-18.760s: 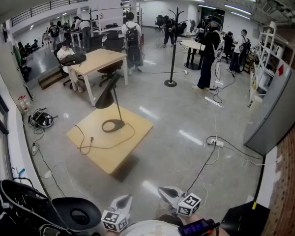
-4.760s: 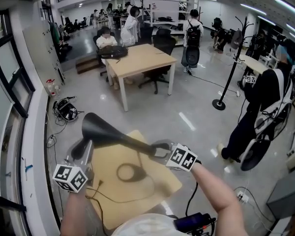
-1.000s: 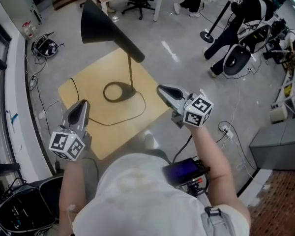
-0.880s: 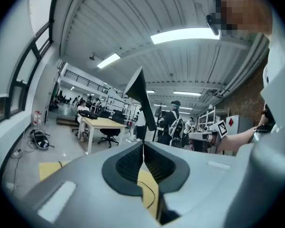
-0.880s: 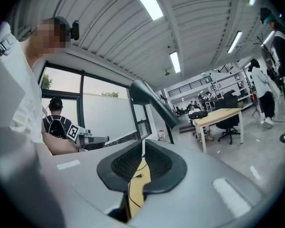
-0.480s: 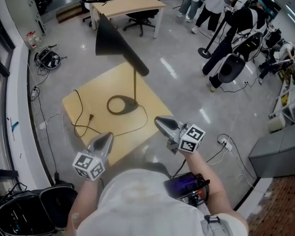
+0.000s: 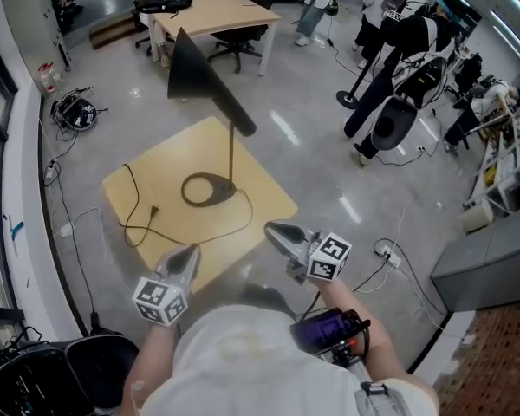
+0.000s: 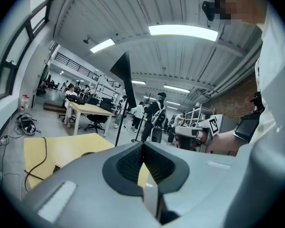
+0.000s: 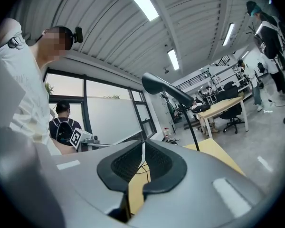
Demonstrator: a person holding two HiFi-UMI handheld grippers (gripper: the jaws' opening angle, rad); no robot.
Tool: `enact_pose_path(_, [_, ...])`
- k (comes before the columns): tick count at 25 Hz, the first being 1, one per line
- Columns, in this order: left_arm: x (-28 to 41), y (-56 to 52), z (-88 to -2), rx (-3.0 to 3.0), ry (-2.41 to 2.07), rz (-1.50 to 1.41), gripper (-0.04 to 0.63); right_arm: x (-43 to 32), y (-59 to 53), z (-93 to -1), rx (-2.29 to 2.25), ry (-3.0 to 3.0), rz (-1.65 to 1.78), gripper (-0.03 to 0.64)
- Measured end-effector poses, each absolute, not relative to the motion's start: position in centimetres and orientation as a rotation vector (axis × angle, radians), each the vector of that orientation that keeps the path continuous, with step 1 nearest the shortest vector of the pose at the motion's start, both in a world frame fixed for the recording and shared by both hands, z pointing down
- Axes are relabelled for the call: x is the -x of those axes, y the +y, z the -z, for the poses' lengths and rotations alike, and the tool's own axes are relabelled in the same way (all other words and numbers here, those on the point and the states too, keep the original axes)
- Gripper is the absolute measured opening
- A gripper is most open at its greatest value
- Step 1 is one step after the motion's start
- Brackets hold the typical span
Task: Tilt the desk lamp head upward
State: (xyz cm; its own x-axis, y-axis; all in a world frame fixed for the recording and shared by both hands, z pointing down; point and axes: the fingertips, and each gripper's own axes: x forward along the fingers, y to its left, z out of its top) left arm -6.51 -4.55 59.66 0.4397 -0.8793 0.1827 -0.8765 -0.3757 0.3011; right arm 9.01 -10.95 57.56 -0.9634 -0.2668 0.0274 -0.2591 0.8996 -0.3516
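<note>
A: Task status? Where's the desk lamp (image 7: 230, 150)?
B: It's on the low yellow counter (image 7: 264, 199). Ring base (image 7: 208, 189) is about mid-top, well in from every edge. The black cone head (image 7: 193, 69) sits high, far left of the stem, and both gripper views show it angled up. I'd call the tilt done, nothing obvious left.
A: Grippers?
B: Left gripper (image 7: 191, 252) is clenched and empty. Right gripper (image 7: 272, 229) is clenched too, only a sliver between the jaws and nothing in it. Both hang at the counter's near edge, well apart from the lamp and close to the person's chest.
A: Clearance?
B: The cord (image 7: 199, 232) loops across the near half of the top. Its plug (image 7: 153, 208) lies loose toward the left edge. That's the one snag if a gripper reaches in low. Grey floor (image 7: 347, 180) is open on the right and far sides. People and a wooden desk (image 7: 212, 11) are far off, well apart. Dark gear (image 7: 35, 375) sits on the floor near left, not in the way.
</note>
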Motion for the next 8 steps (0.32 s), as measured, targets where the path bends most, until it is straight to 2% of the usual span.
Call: enact_pose_path(8, [6.06,-3.90,-59.07,-2.366,-1.511,-0.008,0.002,-9.60,-9.77,-57.17,0.415,3.053,0.535,0.029])
